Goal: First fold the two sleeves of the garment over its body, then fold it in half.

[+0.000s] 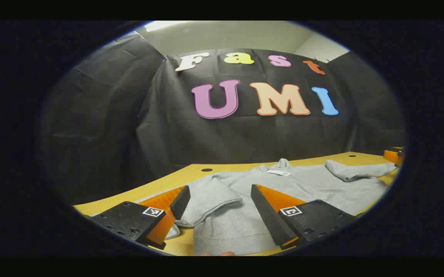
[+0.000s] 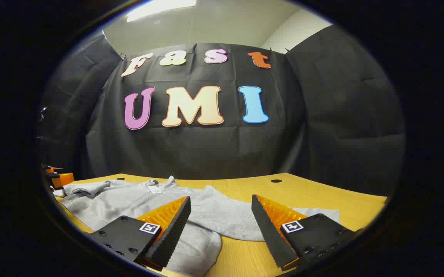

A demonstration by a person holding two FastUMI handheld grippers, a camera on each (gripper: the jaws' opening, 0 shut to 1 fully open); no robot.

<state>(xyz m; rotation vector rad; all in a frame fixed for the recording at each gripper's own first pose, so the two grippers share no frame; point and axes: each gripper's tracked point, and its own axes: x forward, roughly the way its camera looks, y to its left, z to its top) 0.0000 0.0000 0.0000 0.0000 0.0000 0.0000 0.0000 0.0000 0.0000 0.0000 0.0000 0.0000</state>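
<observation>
A grey sweatshirt (image 1: 306, 184) lies flat on the yellow table (image 1: 168, 182), collar and white tag (image 1: 278, 172) toward the booth wall. In the left gripper view one sleeve (image 1: 210, 198) lies bunched on the table, right in the gap of my open left gripper (image 1: 220, 209), whose fingers touch nothing. The other sleeve (image 1: 354, 171) lies at the far right. In the right gripper view that sleeve (image 2: 241, 221) stretches out to the right across the table (image 2: 341, 200), passing under the gap of my open right gripper (image 2: 220, 227). The sweatshirt's body (image 2: 129, 202) lies to the left.
The other gripper's orange and black tip (image 1: 394, 156) shows at the right rim of the left gripper view, and again as an orange and black tip (image 2: 58, 177) at the left rim of the right gripper view. Round holes (image 1: 206, 169) (image 2: 275, 180) mark the table's far edge.
</observation>
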